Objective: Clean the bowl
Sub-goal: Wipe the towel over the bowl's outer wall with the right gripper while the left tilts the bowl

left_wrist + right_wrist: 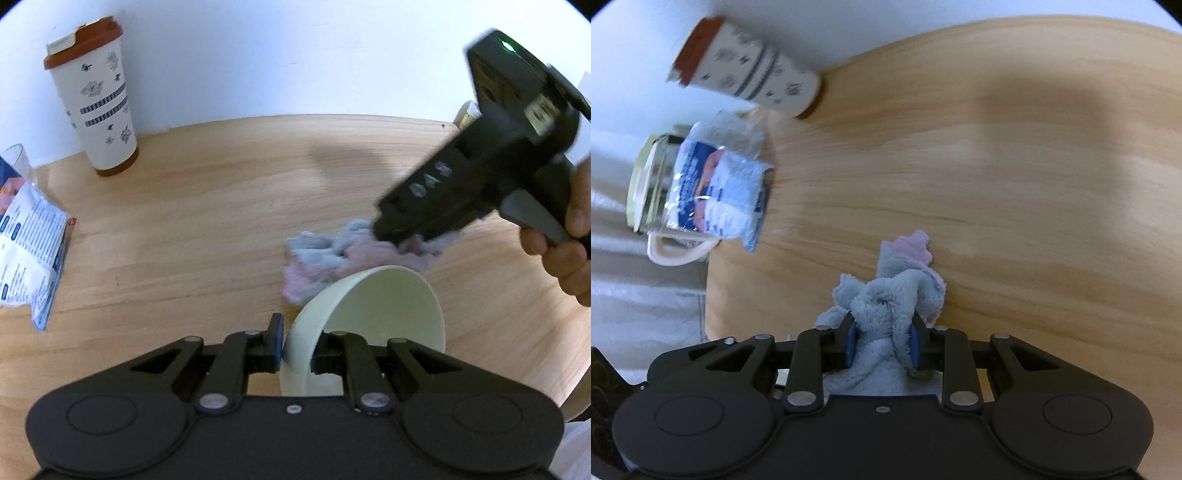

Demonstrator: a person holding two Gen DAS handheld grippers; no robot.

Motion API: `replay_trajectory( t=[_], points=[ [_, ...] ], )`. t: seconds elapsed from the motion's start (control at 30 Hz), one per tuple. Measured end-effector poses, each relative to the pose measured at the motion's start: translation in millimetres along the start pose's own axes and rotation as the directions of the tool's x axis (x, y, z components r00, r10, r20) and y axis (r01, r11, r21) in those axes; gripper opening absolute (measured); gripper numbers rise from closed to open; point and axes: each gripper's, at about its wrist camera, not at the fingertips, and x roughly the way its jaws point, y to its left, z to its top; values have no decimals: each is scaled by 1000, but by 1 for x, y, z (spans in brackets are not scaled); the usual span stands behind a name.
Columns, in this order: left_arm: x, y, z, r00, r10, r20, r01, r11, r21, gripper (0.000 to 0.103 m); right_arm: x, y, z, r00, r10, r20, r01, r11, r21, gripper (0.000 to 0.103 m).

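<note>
Left wrist view: the left tongs (295, 350) clamp the rim of the pale bowl (384, 306), one pad outside the wall, the other inside.
Bowl: tilted on its side at the near edge of the wooden counter (184, 229), its opening turned to the right; whether its lower edge touches the wood cannot be told.
Right tongs (384, 230): seen from the left camera as a black body angled down from the upper right, a bare hand (565, 236) on its handle, the tip sunk in the cloth (325, 258).
Right wrist view: the right tongs (882, 343) are closed narrow on the fluffy blue-and-pink cloth (897, 291), blue pads pressed into the pile on both sides.
Cloth: bunched on the counter (960, 166) just behind the bowl's upper rim; contact with the bowl cannot be told.
Travel cup (96, 99): white with a dark pattern and a red-brown lid, upright at the far left by the wall.
Plastic packet (29, 236): blue and white print, lying at the left edge of the counter.
Glass jar (653, 184): behind the packet in the right camera, with a white mug handle (677, 254) showing beside it.
</note>
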Motion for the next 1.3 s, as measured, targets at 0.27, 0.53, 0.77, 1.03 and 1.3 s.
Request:
replay_trajectory(
  t=[0.27,0.53,0.77,1.03,1.3],
  points=[
    [0,11,-6,1000,9,-21,-10,999,-43,13,-12,-28,-34,999,13,44,-18,993,117,31],
    [2,20,-13,999,12,-47,-16,997,-72,13,-7,-11,-26,993,72,96,-83,989,121,31],
    [1,30,-19,998,-1,-55,-5,993,-115,15,8,8,-15,990,99,101,-111,988,112,31],
    [9,45,-19,996,-33,-80,19,987,-159,16,-3,-12,-30,993,52,109,-68,986,149,31],
    [14,55,-17,992,-71,-105,56,989,-138,16,-19,-16,-63,990,1,142,-25,985,171,31]
  ],
)
